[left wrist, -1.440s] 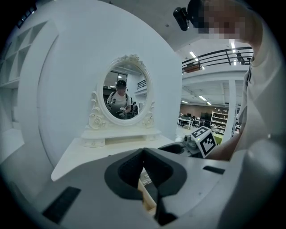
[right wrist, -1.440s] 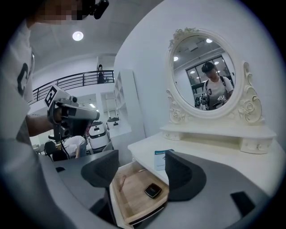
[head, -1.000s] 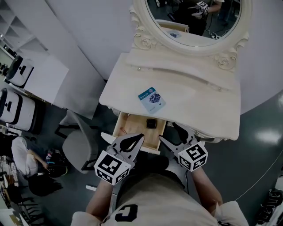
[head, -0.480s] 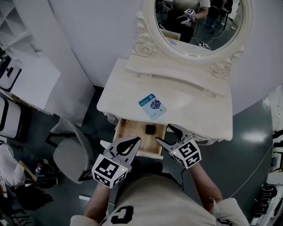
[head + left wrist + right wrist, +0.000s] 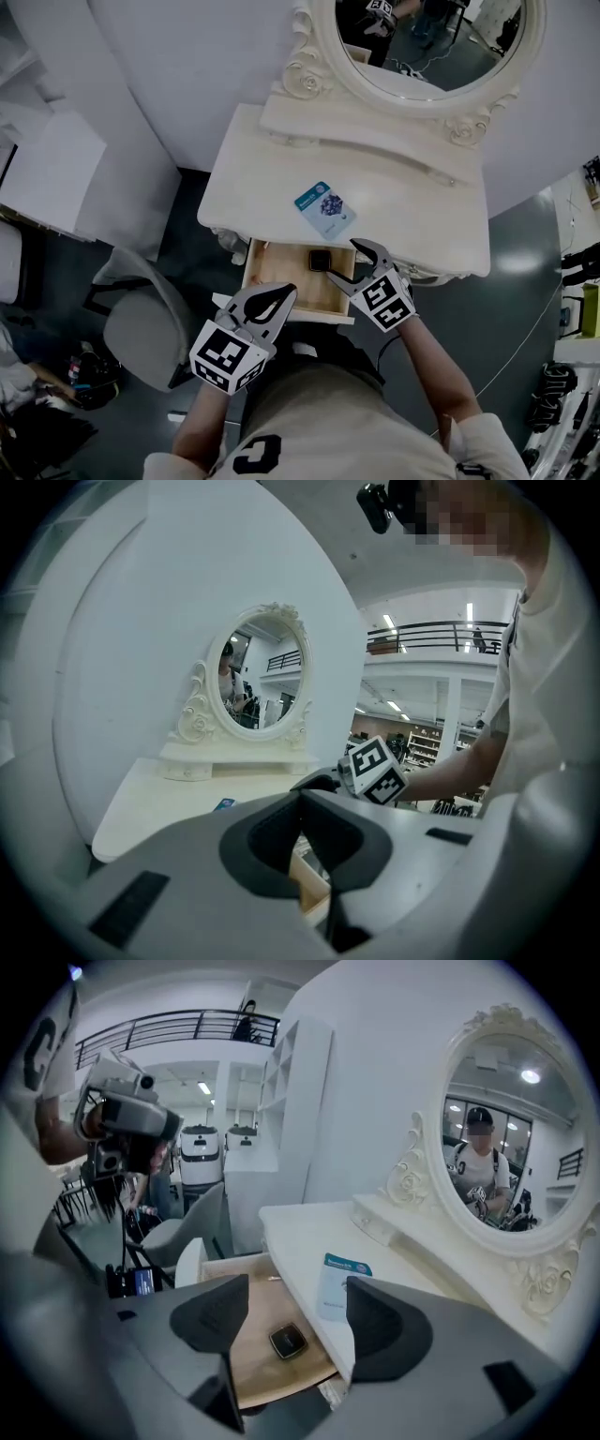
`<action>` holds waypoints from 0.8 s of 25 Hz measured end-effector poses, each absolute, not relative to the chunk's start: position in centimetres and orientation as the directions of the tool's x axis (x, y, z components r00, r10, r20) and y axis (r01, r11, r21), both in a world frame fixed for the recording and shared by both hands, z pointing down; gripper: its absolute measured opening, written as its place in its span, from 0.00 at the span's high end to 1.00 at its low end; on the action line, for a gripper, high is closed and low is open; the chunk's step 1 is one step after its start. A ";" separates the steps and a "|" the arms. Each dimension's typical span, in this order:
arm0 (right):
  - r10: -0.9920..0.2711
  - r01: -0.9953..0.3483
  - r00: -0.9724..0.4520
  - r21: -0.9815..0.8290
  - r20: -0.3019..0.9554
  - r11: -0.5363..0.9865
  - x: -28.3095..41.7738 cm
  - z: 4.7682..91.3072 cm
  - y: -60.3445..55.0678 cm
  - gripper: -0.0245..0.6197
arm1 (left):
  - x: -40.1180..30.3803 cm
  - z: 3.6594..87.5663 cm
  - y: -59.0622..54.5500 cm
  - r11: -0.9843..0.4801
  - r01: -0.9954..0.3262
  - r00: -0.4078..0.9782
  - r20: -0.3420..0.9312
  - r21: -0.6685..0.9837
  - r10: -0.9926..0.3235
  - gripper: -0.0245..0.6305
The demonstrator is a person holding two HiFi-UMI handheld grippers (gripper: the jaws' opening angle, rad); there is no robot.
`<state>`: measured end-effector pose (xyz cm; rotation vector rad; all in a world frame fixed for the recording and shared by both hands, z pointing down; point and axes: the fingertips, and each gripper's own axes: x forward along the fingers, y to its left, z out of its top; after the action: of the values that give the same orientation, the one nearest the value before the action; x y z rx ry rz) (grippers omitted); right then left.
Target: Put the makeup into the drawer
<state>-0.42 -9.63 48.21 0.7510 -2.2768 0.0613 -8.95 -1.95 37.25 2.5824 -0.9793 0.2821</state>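
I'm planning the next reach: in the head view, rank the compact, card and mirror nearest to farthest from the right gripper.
1. The compact, in the open drawer, beside the right gripper.
2. The card, on the tabletop above the drawer.
3. The mirror, upright at the far back.

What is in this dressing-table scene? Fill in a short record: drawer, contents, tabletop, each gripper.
drawer: open, below the dressing table
contents: one small dark compact, lying flat
tabletop: blue-and-white packet, lying flat
left gripper: fingers together, empty, near the drawer front
right gripper: fingers apart, empty, near the compact
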 end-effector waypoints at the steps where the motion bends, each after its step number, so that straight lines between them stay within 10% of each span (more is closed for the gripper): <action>1: -0.494 -0.516 -0.551 0.190 0.673 0.835 -0.3 48.9 -10.4 0.44 | -8.8 37.4 -2.3 -0.694 -0.670 0.740 0.312 0.263 -0.596 0.88; 20: -0.272 -0.116 -0.360 0.247 0.892 0.962 0.4 63.2 -18.2 0.43 | -7.9 39.7 -6.1 -0.577 -0.765 0.642 0.408 0.285 -0.650 0.88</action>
<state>0.36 -18.16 63.24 0.2796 -1.9418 -0.1664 -7.94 -6.10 39.70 2.4273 -1.1126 0.3604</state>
